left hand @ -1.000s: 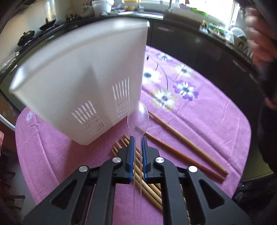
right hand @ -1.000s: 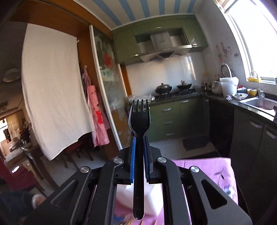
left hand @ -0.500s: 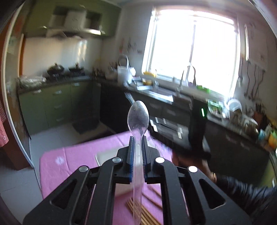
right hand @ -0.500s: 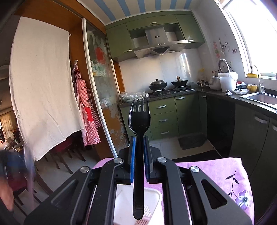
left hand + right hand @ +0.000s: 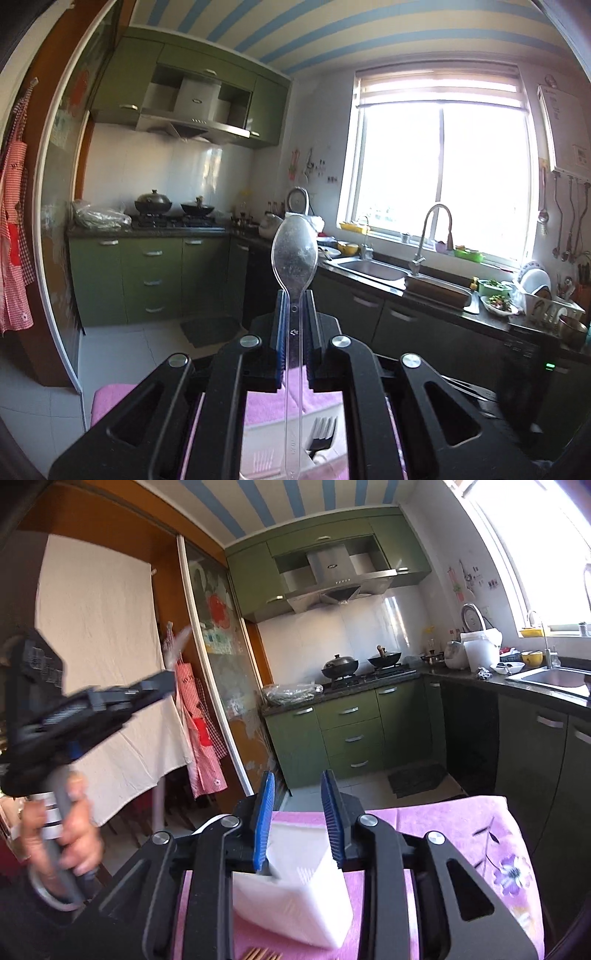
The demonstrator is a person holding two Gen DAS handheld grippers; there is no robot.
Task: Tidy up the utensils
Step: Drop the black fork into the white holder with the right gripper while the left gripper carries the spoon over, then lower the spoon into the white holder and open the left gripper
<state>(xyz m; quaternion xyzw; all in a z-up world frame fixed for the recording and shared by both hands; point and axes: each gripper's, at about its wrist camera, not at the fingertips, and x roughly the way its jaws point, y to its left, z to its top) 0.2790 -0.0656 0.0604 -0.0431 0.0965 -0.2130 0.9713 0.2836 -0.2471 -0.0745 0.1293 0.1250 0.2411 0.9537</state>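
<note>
From the left wrist, the left gripper is clamped on the clear plastic spoon, whose long axis runs straight from 12 to 6 o'clock, bowl up and handle tip hanging down. Directly below that tip, at 6 o'clock, sits the white utensil holder on the pink-clothed surface, with the black fork already standing in it just toward 4 o'clock of the handle. The coming move looks like a straight drop along the spoon's own axis. From the right wrist, the right gripper stands with its blue pads apart and nothing between them; the holder lies under it at 6 o'clock, tilted. The left gripper appears blurred at 9 o'clock, raised well above the surface.
</note>
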